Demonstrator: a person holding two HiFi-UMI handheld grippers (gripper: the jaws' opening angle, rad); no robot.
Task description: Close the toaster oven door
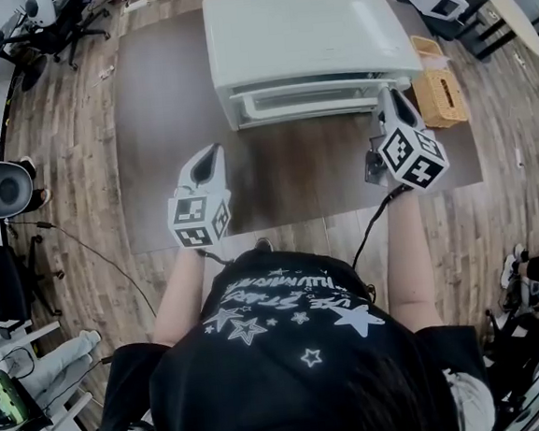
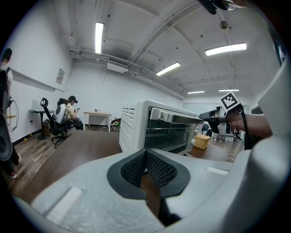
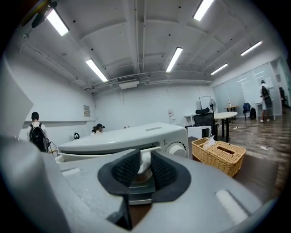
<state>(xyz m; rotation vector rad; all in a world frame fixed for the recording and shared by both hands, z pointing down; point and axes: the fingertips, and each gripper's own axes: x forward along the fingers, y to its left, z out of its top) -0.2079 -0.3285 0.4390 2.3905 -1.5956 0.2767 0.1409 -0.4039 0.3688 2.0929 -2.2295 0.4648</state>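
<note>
A white toaster oven (image 1: 300, 29) stands at the back of a brown table (image 1: 168, 125). Its glass door (image 2: 170, 134) is almost upright, the top leaning out a little. My right gripper (image 1: 386, 96) sits at the right end of the door handle (image 1: 302, 102). In the right gripper view the white handle (image 3: 144, 159) lies between the dark pads, and the right gripper (image 3: 144, 166) is shut on it. My left gripper (image 1: 210, 159) hovers over the table in front of the oven's left side. Its pads (image 2: 157, 166) meet and nothing is between them.
A wicker basket (image 1: 439, 92) stands just right of the oven, close to my right gripper. Bare table lies in front of the oven. Office chairs (image 1: 47, 32) and seated people (image 2: 68, 111) are beyond the table. A black cable (image 1: 369, 229) trails from the right gripper.
</note>
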